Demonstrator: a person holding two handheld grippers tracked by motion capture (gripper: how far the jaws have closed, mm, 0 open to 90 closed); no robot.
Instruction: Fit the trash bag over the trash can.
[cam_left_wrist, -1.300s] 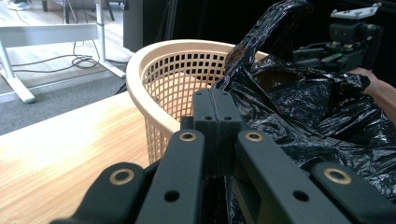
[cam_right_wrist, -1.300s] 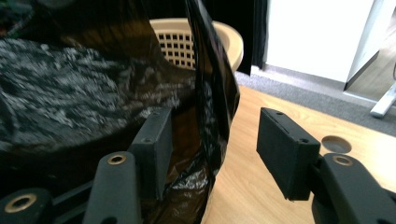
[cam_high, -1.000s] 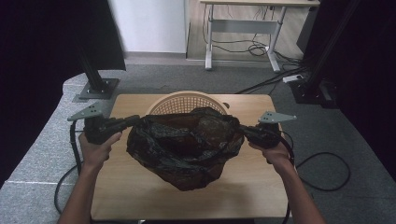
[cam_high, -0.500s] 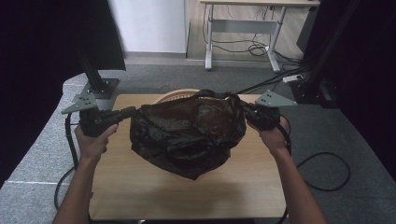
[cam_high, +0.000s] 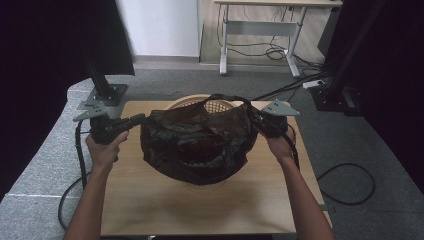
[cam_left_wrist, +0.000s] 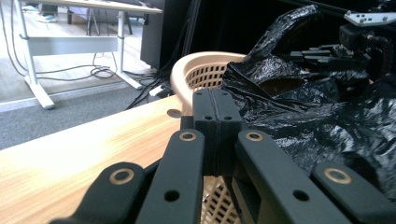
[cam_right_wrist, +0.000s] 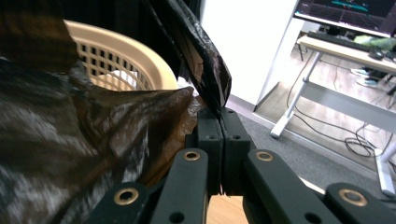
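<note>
1. Black plastic bag (cam_high: 197, 142) is held by my two grippers. My left gripper (cam_high: 136, 119) is clenched on the bag's left edge, and in the left gripper view its jaws are pressed together, the film just beside them. My right gripper (cam_high: 254, 119) is clenched on the right edge; in the right gripper view a strip of the film comes out from between the closed jaws.

2. The bag hangs stretched between both grippers, its mouth open upward, above the front part of the beige basket (cam_high: 215, 103). The bag's bottom sags over the wooden table (cam_high: 150, 200).

3. I judge that the work is lining the basket with this bag. Gripping and opening it look done. Not yet done: the bag is not inside the basket, and its edge is not folded over the rim.

4. Room for moving: the tabletop is bare in front and on both sides. Beyond the basket the table ends soon, and a black stand (cam_high: 102, 90) is near the left back corner, so I would keep the left gripper away from it.
</note>
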